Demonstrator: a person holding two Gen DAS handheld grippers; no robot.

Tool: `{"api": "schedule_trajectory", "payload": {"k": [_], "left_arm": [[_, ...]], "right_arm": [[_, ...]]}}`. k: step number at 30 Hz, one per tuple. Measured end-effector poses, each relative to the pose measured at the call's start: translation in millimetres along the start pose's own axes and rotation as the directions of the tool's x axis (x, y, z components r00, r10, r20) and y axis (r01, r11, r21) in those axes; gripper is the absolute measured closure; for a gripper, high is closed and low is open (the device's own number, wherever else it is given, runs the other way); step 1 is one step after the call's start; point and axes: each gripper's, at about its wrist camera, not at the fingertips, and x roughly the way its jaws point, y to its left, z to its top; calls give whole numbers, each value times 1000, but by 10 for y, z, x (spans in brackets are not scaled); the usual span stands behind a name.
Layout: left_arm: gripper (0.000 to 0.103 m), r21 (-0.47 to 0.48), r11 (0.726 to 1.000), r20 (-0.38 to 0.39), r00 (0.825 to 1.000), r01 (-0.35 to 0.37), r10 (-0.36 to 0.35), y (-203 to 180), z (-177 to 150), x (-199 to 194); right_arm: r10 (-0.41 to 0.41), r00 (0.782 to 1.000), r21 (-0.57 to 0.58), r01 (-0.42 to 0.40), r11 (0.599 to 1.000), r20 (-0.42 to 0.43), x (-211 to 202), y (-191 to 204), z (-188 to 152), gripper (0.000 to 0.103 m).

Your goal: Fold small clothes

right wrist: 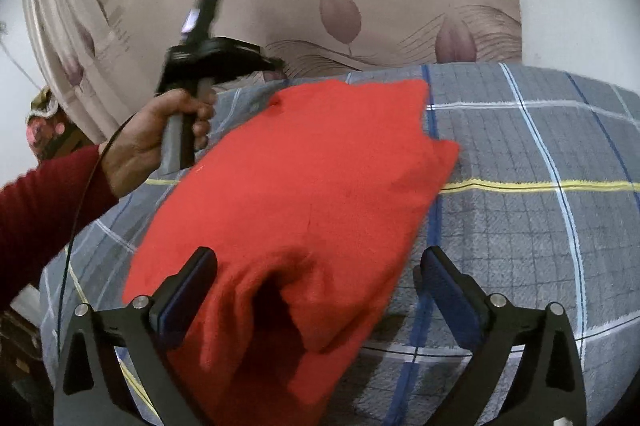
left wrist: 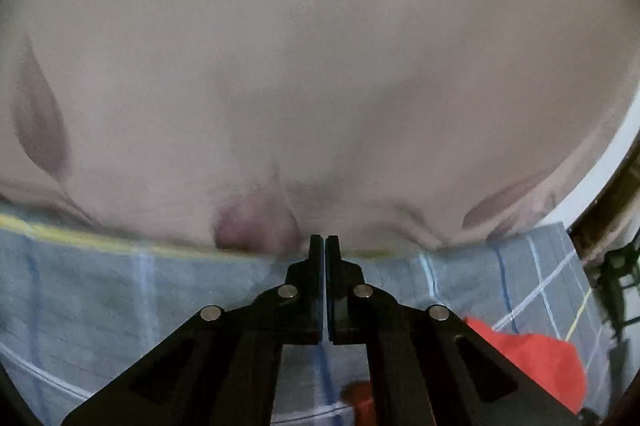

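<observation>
The red garment (right wrist: 296, 194) is lying diagonally on the plaid blanket (right wrist: 520, 154). My right gripper (right wrist: 316, 286) is gaping around its near end; my left gripper (left wrist: 324, 246) is hovering clenched, empty.

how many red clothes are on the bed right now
1. A single red garment lies on the grey checked blanket, between the open fingers of the right hand-held gripper. The left wrist view shows its edge only. Others may lie out of view.

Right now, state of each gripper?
Left gripper: shut, nothing between its fingers.
Right gripper: open, straddling the red garment, not gripping.
</observation>
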Motion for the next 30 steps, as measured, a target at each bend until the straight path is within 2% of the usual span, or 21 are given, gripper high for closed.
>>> {"api": "schedule_trajectory", "payload": {"k": [1,2,3,5,7,9,10,12,15,16,17,18,20,22,23,24,26,27,30], "left_arm": [[101,-3,999,-19,999,36,-37,46,-8,-50],[101,-5,994,-54,993,105,-105,66,-50,-132],[101,24,992,-71,990,127,-125,80,-133,-297],[101,137,982,-139,984,127,-108,13,-246,-316],[101,160,974,-272,955,162,-114,-22,-451,-188],[101,188,967,-358,929,170,-94,-41,-702,-81],[101,213,962,-319,943,170,-96,-88,-749,-85],[101,195,962,-317,940,193,-124,-117,-763,-12],[101,228,963,-272,959,147,-82,-337,-685,171],[101,238,963,-257,964,126,-63,-382,-642,221],[101,258,965,-203,979,55,-1,-433,-578,275],[101,250,968,-159,987,7,34,-378,-504,261],[101,127,990,-50,996,-64,71,-141,-251,159],[101,41,990,37,991,-131,130,75,-145,34],[101,19,990,47,989,-138,137,156,-124,-27],[101,4,993,39,993,-115,115,203,-120,-76],[101,-13,1000,12,1000,-9,9,255,-168,-234],[101,-5,999,-5,999,53,-53,227,-230,-345],[100,79,982,-51,984,173,-170,-28,-438,-582]], "right_arm": [[12,1000,6,-12,1000,4,-11,-16,-1,1],[19,1000,11,-19,1000,8,-18,-25,-3,1],[21,1000,13,-21,1000,11,-27,-30,-4,1],[23,1000,12,-23,1000,12,-33,-29,-4,1],[13,1000,5,-13,1000,6,-20,-11,-2,1],[6,1000,-5,-6,1000,-1,-1,17,6,1],[1,1000,-11,-1,1000,-5,6,29,5,1],[-2,1000,-11,2,1000,-9,13,21,12,1],[-2,1000,-5,2,1000,-13,17,16,17,1],[-2,1000,-4,2,1000,-14,22,13,18,1],[-2,1000,-3,2,1000,-15,24,10,17,1],[-3,1000,-3,3,1000,-15,22,14,10,1],[-2,1000,-3,2,1000,-17,30,7,15,1],[0,1000,-3,0,1000,-14,29,3,21,1],[4,1000,-1,-4,1000,-13,29,-5,20,1],[7,1000,2,-7,1000,-11,23,-13,19,1],[15,1000,11,-15,1000,-5,11,-35,17,1],[20,1000,16,-20,1000,-2,3,-44,16,1],[30,999,41,-31,999,29,-55,-82,19,1]]}}
